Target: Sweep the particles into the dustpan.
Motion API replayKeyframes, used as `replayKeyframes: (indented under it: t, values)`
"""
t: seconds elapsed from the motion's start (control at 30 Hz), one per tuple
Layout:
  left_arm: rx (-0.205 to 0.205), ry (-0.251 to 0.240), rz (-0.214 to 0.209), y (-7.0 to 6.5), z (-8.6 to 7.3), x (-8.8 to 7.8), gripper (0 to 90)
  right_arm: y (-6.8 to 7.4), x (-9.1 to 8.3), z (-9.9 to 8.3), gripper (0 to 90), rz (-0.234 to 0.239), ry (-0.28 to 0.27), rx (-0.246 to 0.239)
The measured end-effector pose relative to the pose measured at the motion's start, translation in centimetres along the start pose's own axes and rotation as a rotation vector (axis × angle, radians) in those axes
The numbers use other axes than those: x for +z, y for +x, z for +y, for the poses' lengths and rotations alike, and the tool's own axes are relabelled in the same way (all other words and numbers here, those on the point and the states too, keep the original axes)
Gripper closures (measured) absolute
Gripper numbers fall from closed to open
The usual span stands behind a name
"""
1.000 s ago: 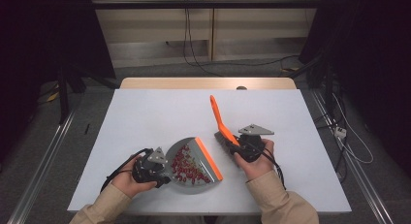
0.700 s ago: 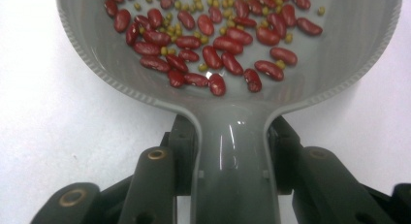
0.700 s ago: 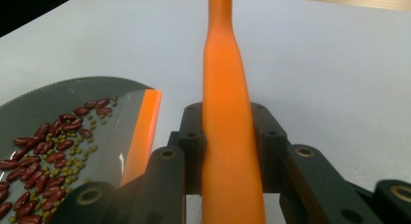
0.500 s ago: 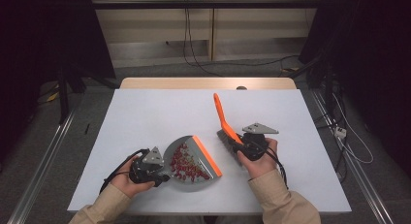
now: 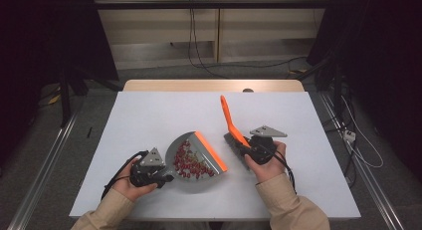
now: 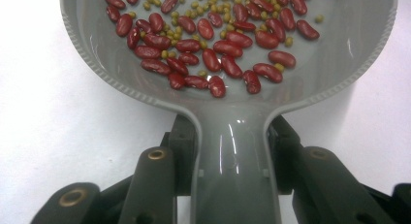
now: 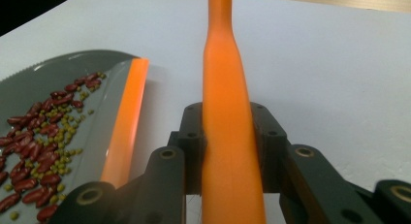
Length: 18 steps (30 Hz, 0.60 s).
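Gripping the grey dustpan (image 5: 195,160) by its handle with my left gripper (image 5: 158,176), jaws clamped snug on both sides of the neck, you can see it clearly in the left gripper view. My right gripper (image 5: 247,149) is closed on the orange brush (image 5: 230,119), handle poking up and away toward the far side of the table (image 5: 149,110), bristles down by my hand just right of the pan's orange lip (image 5: 211,151).

Progress-wise I'd say the sweeping part looks basically finished. The red beans (image 6: 213,59) and the little green ones are all piled inside the pan, and I can't spot any strays on the white tabletop around it. What's left, I reckon, is lifting the pan without tipping it and dumping the load somewhere, then parking the brush.
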State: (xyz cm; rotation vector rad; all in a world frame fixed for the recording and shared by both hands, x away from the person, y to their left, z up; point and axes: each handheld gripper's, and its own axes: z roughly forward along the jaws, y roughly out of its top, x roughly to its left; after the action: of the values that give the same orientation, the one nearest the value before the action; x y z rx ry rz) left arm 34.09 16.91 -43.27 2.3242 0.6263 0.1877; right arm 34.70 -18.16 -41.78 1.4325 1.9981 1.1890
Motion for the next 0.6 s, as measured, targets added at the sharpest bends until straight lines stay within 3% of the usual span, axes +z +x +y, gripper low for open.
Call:
replayKeyframes:
  t: [0.2,0.23,0.27,0.47,0.5,0.57,0.6]
  values:
    - [-0.03,-0.029,0.033,0.6,0.1,-0.5,64.2,-0.2,0.0,0.1,70.9,-0.006,0.003,-0.005]
    - [-0.042,-0.032,0.058,0.6,0.1,-0.6,64.1,-0.2,0.1,0.1,71.0,-0.008,0.002,-0.005]
    - [-0.044,-0.036,0.038,0.8,0.1,-0.6,64.2,-0.2,0.1,0.1,71.0,-0.007,0.002,-0.007]
    - [-0.083,-0.054,0.092,1.2,0.1,-0.9,64.1,-0.2,0.2,0.2,71.0,-0.006,0.008,-0.016]
    - [-0.077,-0.042,0.076,1.5,0.1,-1.1,64.1,-0.2,0.2,0.2,71.0,-0.006,0.009,-0.018]
    - [-0.094,-0.051,0.104,1.6,0.1,-1.1,64.2,-0.3,0.2,0.2,71.0,-0.006,0.01,-0.016]
    - [-0.098,-0.053,0.088,1.8,0.0,-1.1,64.2,-0.3,0.2,0.2,71.0,-0.007,0.009,-0.014]
